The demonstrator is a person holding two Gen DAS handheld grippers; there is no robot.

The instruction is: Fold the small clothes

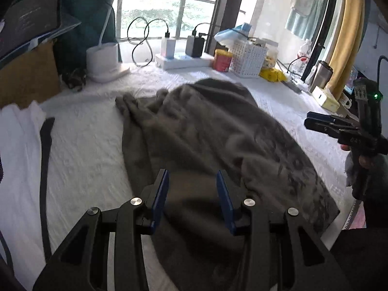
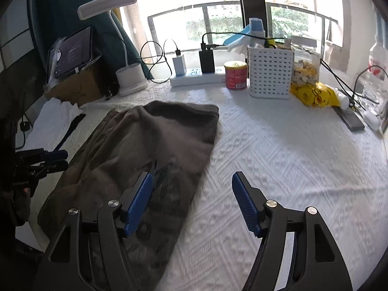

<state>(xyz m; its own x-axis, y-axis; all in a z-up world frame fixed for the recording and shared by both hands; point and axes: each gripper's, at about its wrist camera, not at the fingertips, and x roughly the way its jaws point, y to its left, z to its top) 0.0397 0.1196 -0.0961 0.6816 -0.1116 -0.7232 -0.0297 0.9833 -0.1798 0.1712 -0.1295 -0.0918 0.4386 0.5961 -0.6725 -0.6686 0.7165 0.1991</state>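
A grey-brown garment [image 1: 206, 135] with a dark print lies rumpled on the white textured table cover [image 1: 84, 150]; it also shows in the right wrist view [image 2: 145, 150]. My left gripper [image 1: 192, 179] is open and empty, hovering over the garment's near part. My right gripper [image 2: 191, 181] is open and empty above the garment's right edge and the cover [image 2: 291, 169]. The right gripper appears at the right edge of the left wrist view [image 1: 315, 121], and the left gripper at the left edge of the right wrist view [image 2: 58, 161].
A white folded cloth [image 2: 53, 118] with a dark strap lies at the left. At the back stand a lamp base [image 2: 131, 80], power strip with chargers [image 2: 196, 77], red can [image 2: 235, 75], white basket [image 2: 269, 72], yellow bag [image 2: 312, 94], cardboard box with tablet [image 2: 72, 72].
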